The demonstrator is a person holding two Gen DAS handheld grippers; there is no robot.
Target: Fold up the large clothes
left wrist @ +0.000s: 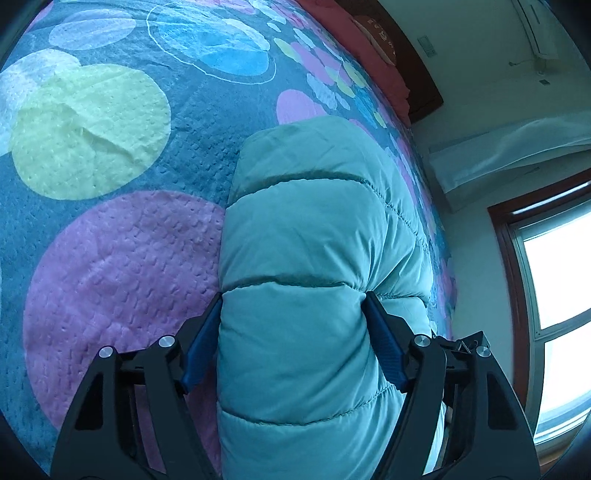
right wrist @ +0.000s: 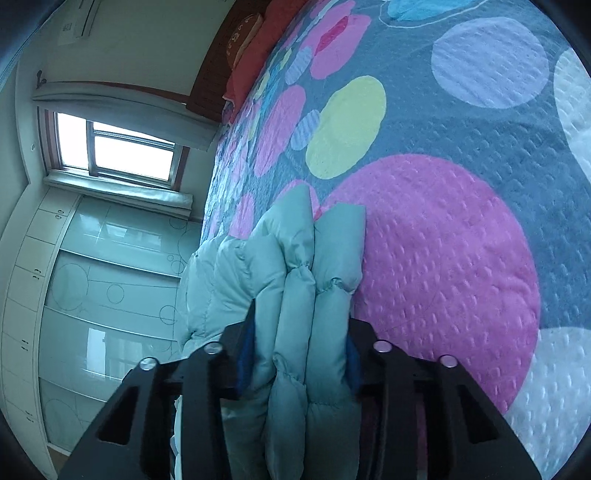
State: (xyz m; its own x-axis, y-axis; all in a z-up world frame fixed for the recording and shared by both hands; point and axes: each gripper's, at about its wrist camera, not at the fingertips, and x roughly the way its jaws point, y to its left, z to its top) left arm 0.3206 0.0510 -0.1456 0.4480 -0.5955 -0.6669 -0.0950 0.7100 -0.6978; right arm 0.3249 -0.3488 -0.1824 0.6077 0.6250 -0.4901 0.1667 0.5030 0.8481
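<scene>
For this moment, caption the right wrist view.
Right gripper clamps bunched folds of a puffy teal jacket above a dotted bedspread.

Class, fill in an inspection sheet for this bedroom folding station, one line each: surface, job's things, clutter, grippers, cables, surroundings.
Surface: bed under a quilted bedspread with big coloured circles.
Job's things: teal puffer jacket, bunched in padded folds, lying on the bedspread.
Clutter: red pillows at the headboard end.
Grippers: left gripper clamps a thick jacket fold; right gripper pinches several layers.
Cables: nothing seen.
Surroundings: window, glass-fronted wardrobe, wall air conditioner.
</scene>
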